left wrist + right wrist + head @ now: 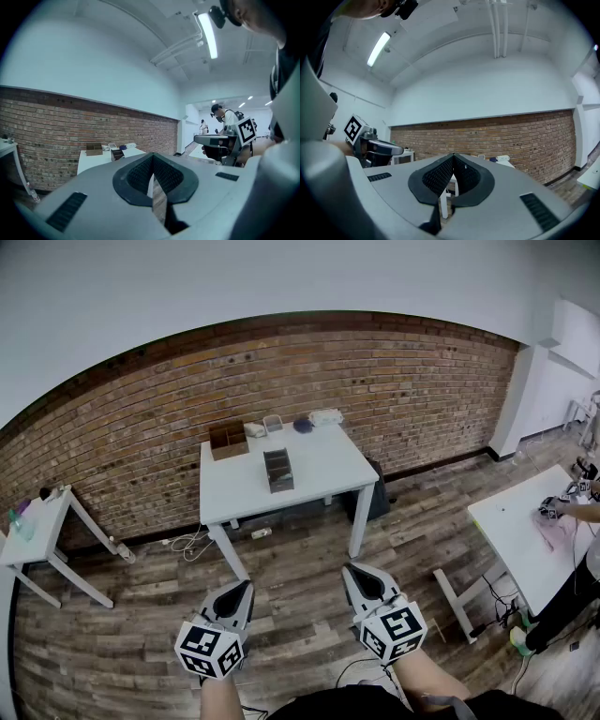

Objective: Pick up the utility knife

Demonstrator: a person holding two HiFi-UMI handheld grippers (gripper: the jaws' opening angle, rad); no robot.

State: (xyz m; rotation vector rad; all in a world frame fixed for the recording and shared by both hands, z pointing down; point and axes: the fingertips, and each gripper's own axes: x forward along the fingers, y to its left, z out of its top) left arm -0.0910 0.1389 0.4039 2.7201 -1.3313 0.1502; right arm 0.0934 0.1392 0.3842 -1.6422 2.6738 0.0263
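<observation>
I cannot make out a utility knife in any view. A white table [323, 470] stands ahead by the brick wall, well beyond both grippers. On it are a dark compartment box [278, 470], a brown box [228, 439] and small items along its far edge. My left gripper [246, 586] and right gripper [350, 569] hang low over the wooden floor, side by side. Each one's jaws are pressed together with nothing between them. The left gripper [153, 161] faces the table [96, 157] from afar. From the right gripper [453, 161] I see the table's end [506, 161].
A small white side table [37, 521] stands at the left wall with cables on the floor beside it. Another white table [520, 531] is at the right, where a person [586, 563] works. A white pillar [530, 399] stands at the far right.
</observation>
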